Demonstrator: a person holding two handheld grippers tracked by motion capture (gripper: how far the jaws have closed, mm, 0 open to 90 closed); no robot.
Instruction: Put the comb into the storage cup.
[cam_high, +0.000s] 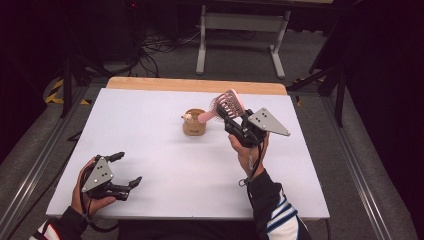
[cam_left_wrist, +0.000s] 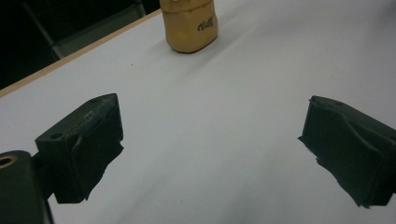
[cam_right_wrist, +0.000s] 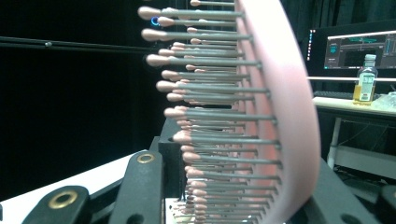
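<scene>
1. Right gripper (cam_high: 231, 119) clamped on pink hairbrush (cam_high: 226, 104), raised at the tan holder's (cam_high: 194, 123) 3 o'clock.
2. Brush handle tip hidden at holder mouth.
3. Left gripper (cam_high: 125, 170) jaws apart, empty, table's (cam_high: 165, 165) 7 o'clock.

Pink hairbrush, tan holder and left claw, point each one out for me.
pink hairbrush (cam_high: 227, 103), high view, bristled head.
tan holder (cam_high: 194, 128), high view, front wall.
left claw (cam_high: 129, 169), high view, gap between open jaws.
</scene>
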